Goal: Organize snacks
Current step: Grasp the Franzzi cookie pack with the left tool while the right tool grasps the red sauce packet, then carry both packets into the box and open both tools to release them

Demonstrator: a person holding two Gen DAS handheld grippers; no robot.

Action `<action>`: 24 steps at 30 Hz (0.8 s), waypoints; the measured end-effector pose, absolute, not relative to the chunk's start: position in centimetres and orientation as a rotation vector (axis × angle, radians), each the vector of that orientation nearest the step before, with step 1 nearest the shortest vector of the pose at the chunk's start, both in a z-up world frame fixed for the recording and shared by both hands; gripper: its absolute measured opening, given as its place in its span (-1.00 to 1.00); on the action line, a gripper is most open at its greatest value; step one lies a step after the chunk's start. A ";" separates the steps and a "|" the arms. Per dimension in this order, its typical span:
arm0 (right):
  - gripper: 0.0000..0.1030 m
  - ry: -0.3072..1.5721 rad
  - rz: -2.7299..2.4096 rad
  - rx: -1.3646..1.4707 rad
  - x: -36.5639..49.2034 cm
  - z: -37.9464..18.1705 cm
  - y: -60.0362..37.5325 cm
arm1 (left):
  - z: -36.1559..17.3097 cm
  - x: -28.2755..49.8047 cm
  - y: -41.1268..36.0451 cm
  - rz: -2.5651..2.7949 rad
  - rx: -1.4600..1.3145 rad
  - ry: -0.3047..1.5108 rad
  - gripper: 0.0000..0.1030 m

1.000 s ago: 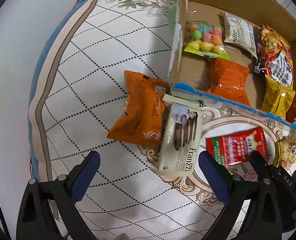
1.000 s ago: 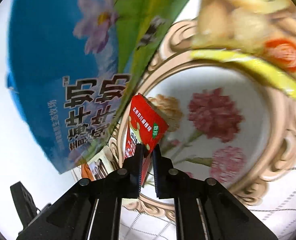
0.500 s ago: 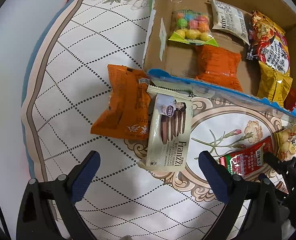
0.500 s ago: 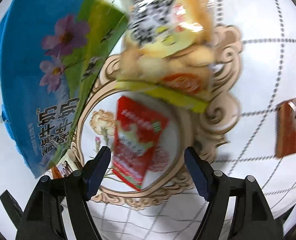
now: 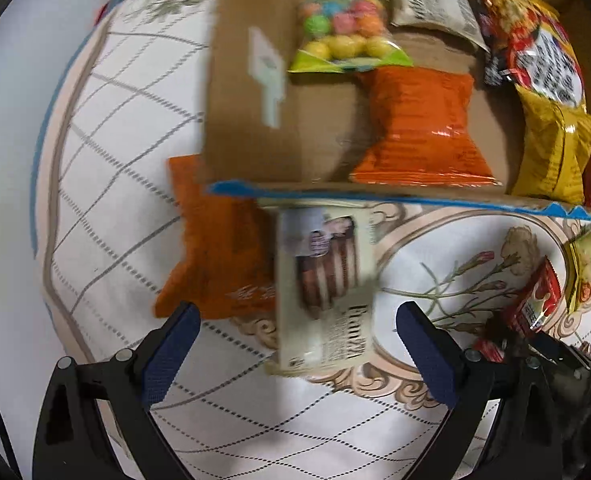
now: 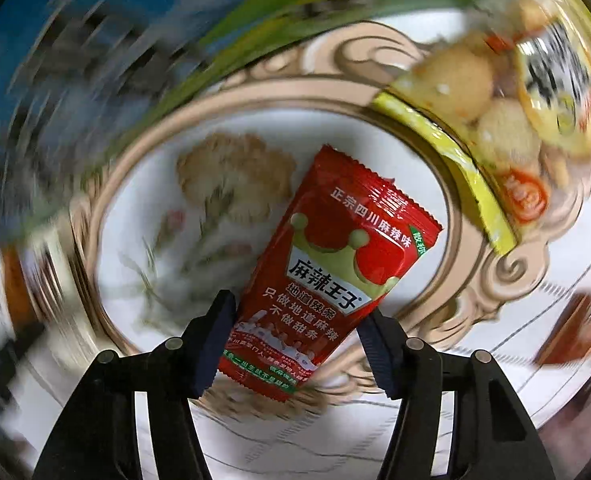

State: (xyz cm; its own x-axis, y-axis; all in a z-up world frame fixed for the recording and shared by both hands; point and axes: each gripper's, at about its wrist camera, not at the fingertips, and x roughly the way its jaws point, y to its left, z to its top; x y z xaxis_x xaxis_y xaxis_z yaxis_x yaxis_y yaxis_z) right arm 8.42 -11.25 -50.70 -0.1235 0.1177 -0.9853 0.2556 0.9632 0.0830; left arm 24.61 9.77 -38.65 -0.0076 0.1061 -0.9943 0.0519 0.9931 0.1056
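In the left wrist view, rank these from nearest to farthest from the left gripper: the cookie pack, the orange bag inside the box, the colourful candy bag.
1. Cookie pack: on the cloth, its lower end between the open left gripper's fingers.
2. Orange bag in the box: beyond the blue-edged box wall.
3. Colourful candy bag: deeper in the box, behind the orange bag.

Left hand-held gripper (image 5: pixel 295 344): points straight down, blue-padded fingers (image 5: pixel 171 346) spread wide, nothing between the pads.

Right hand-held gripper (image 6: pixel 297 344): also pointing down, jaws closing, a red snack packet (image 6: pixel 327 268) between the dark pads (image 6: pixel 215 336); whether both pads press it cannot be told.
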 end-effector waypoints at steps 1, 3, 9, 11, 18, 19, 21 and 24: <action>0.22 1.698 -0.121 0.284 8.4 -50.7 -11.2 | -39.0 24.8 9.2 0.031 0.133 1.589 0.95; 0.22 1.718 -0.086 0.124 7.8 -50.5 -11.0 | -40.0 25.2 8.0 0.016 0.161 1.607 0.95; 0.57 1.733 -0.059 0.212 8.0 -50.7 -12.3 | -42.8 25.9 5.4 0.008 0.237 1.630 0.51; 0.57 1.727 -0.112 0.231 7.8 -50.5 -14.3 | -43.2 25.7 4.9 0.024 0.253 1.628 0.15; 0.22 1.703 -0.100 0.140 7.2 -50.7 -11.7 | -43.0 22.2 5.0 0.030 0.244 1.610 0.12; 0.22 1.710 -0.080 0.123 6.7 -50.6 -11.6 | -43.0 21.0 4.9 0.027 0.235 1.616 0.11; 0.19 1.718 -0.045 0.092 5.5 -50.5 -11.5 | -43.1 19.2 4.9 0.022 0.218 1.628 0.12; 0.18 1.749 0.033 -0.019 1.3 -50.2 -11.3 | -43.3 15.6 5.0 0.011 0.189 1.652 0.11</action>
